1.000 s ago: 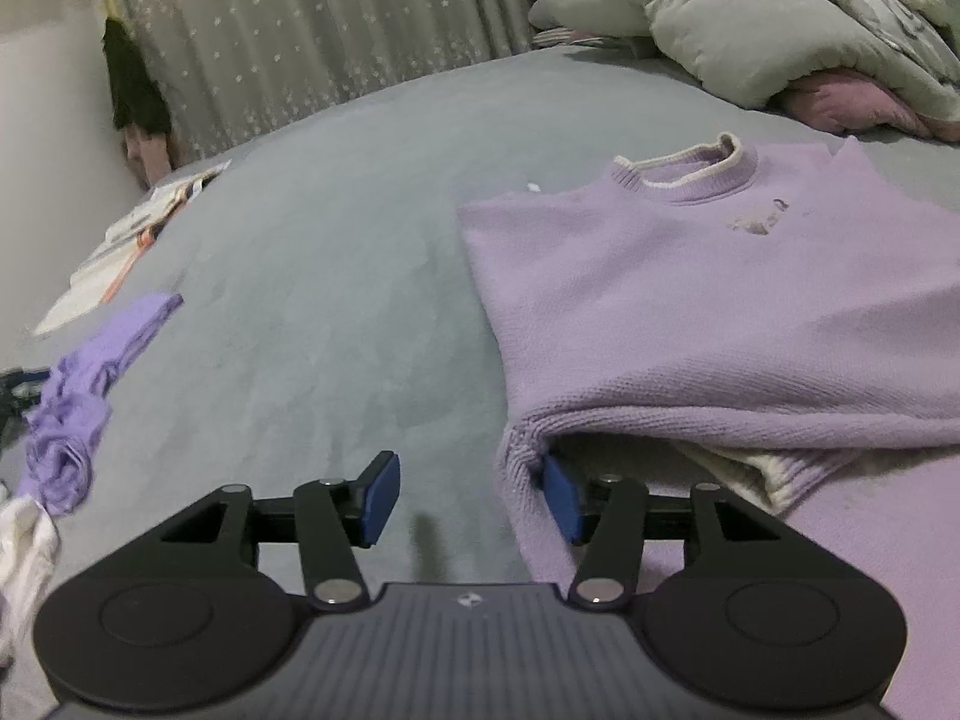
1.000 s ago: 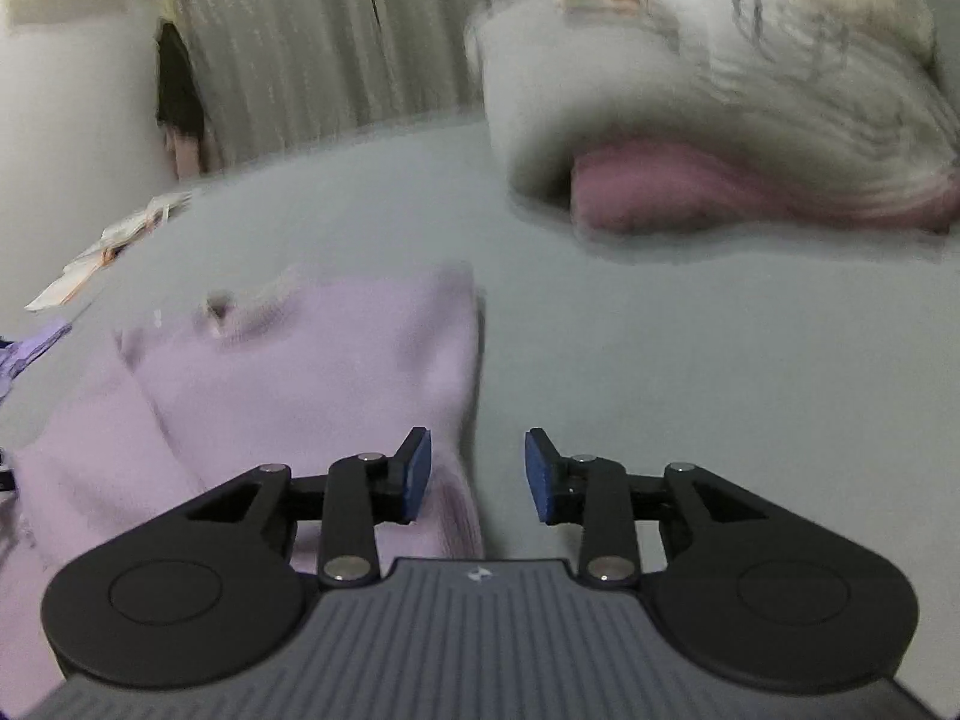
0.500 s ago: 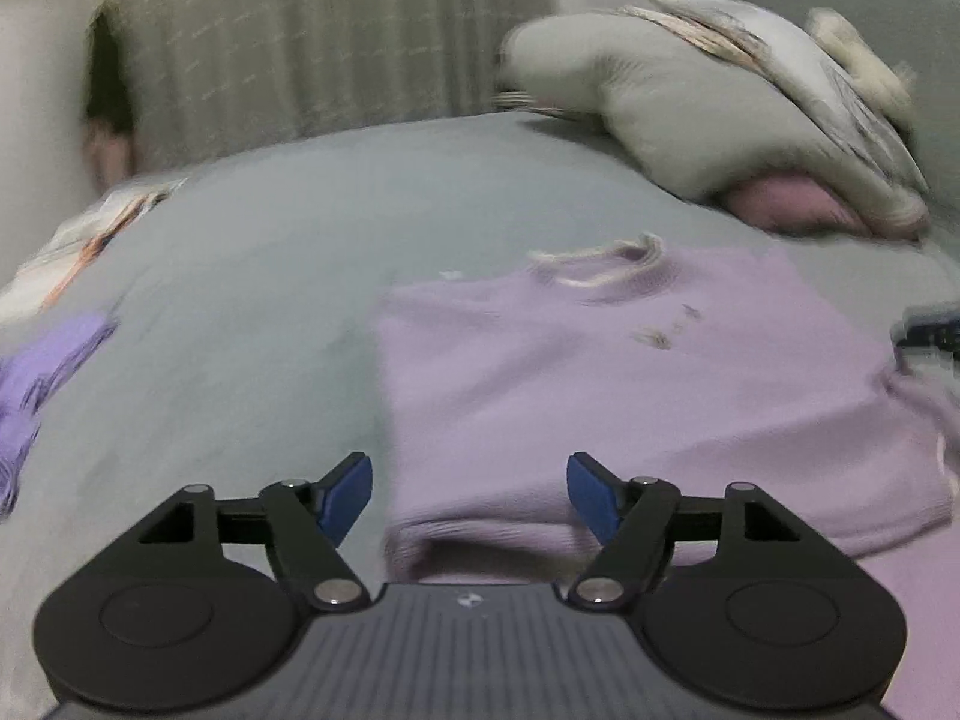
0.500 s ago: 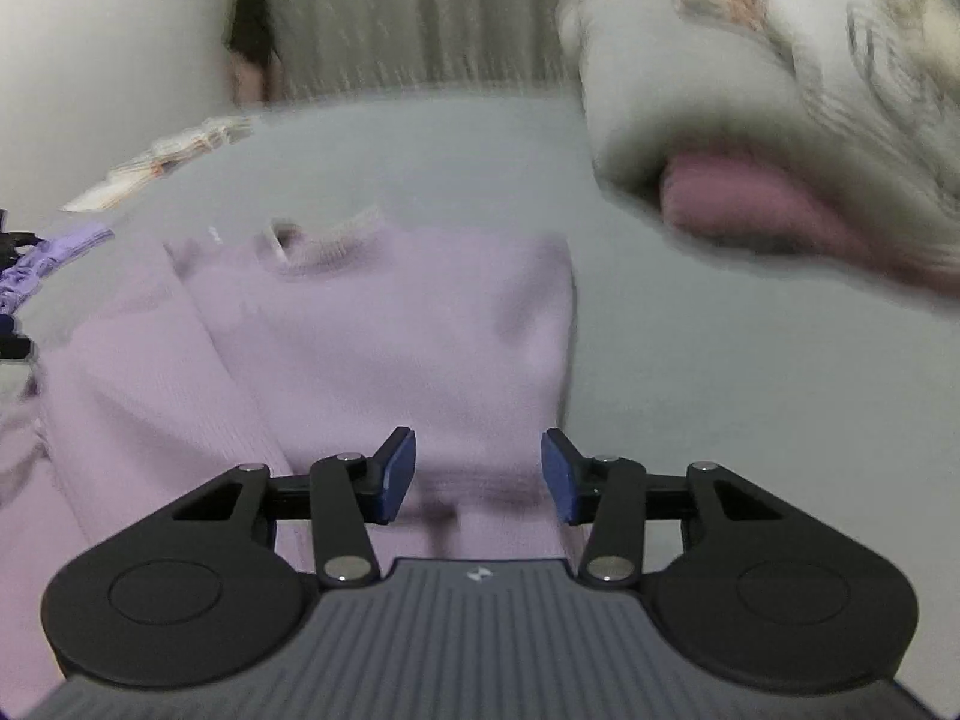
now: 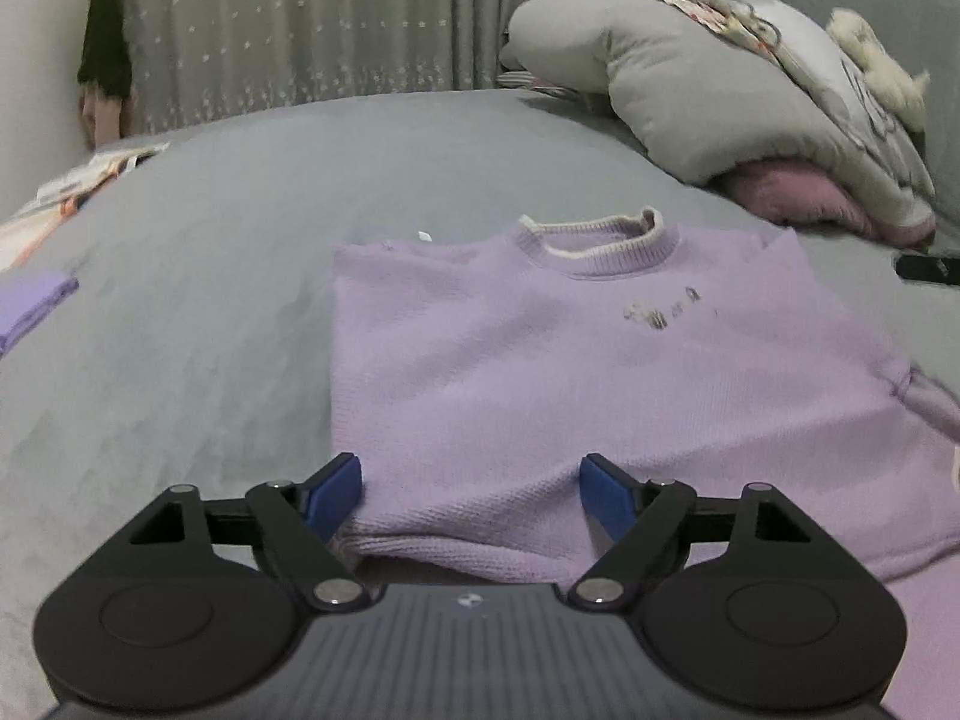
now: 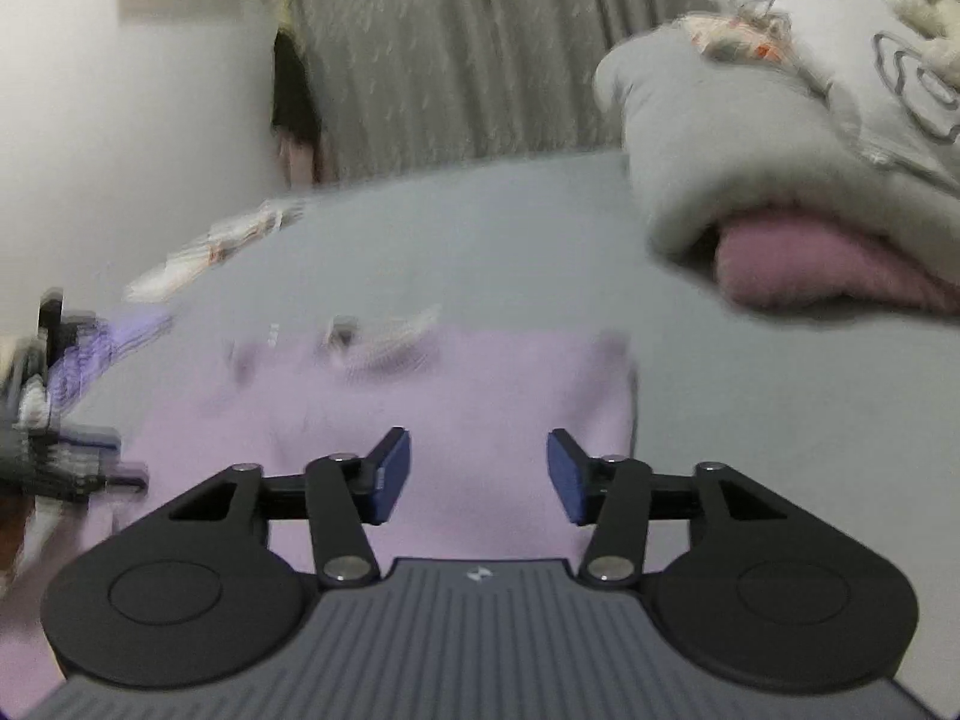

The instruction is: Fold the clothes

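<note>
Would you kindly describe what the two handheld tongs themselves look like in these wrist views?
Both the left tongs and the right tongs look alike: a ribbed grey body bearing a small pale logo, two round black discs, black linkage arms with silver rivets, and blue pads on the fingertips. No cables, sleeves or hands show.

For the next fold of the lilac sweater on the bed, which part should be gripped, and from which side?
Probably the near bottom hem of the lilac sweater, taken from the near side. It is a doubled, ribbed edge lying slightly raised off the grey bed, so a pad could slip under it. The left claw already straddles it, jaws opening; the collar lies far off.
</note>
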Tool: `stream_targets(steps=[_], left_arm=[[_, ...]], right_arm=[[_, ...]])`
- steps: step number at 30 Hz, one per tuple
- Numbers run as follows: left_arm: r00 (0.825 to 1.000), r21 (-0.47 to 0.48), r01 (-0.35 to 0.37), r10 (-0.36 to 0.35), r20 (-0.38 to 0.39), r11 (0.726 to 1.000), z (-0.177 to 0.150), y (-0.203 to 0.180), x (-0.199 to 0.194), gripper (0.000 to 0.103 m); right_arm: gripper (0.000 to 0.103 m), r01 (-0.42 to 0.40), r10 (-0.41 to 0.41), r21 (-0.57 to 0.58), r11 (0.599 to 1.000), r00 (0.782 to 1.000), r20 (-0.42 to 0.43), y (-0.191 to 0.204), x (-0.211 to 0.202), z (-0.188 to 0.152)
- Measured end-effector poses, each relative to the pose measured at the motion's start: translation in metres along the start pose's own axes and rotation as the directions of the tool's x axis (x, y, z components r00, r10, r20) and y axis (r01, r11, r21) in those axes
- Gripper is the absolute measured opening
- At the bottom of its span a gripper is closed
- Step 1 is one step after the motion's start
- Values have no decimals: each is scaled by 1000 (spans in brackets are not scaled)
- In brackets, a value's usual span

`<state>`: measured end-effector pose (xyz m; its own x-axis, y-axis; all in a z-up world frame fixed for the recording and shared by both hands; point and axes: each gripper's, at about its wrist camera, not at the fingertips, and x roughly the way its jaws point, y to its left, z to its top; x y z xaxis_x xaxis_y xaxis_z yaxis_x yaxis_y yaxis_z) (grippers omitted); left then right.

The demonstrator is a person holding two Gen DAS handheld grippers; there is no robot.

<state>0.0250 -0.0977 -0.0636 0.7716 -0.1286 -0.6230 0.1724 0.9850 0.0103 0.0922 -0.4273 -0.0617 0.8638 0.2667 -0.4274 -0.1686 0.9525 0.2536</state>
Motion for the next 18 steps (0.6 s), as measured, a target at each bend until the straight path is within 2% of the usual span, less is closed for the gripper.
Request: stream_targets(steps=[3,5,6,7,8,9,10,13,16,18], left_arm=[[1000,-34,-8,8,3,999,3,7,2,81],[999,-48,-40,40,2,998,5,12,4,80],[999,-48,-43,43,0,998,5,13,5,80],[997,-52,-68,67,-27,996,2,19,12,81],[998,-78,-53,51,-34,996,0,25,14,81],[999,-112,-36,32,-40,993,0,30,16,81],[999,-137,-31,25,-46,990,0,33,16,81],[998,-125,-47,42,-40,991,2,33,15,81],[997,-105,-72,70,-20,992,6,32,9,79],[996,-99,-85,85,-7,991,8,34,6,75]], right_arm=[[56,54,-48,149,987,998,-43,-40,58,24],[54,37,-6,282,959,994,-110,-66,91,22],[48,40,7,294,955,987,-158,-69,104,18],[26,67,-14,225,972,973,-229,-64,117,11],[22,84,-46,157,984,972,-231,-57,118,8],[19,124,-115,33,992,972,-205,-42,115,4],[14,152,-148,9,988,971,-188,-38,113,3],[13,191,-191,-10,981,970,-153,-33,111,2],[14,188,-185,3,982,971,-153,-37,114,2],[19,172,-178,-53,984,972,-154,-32,114,9]])
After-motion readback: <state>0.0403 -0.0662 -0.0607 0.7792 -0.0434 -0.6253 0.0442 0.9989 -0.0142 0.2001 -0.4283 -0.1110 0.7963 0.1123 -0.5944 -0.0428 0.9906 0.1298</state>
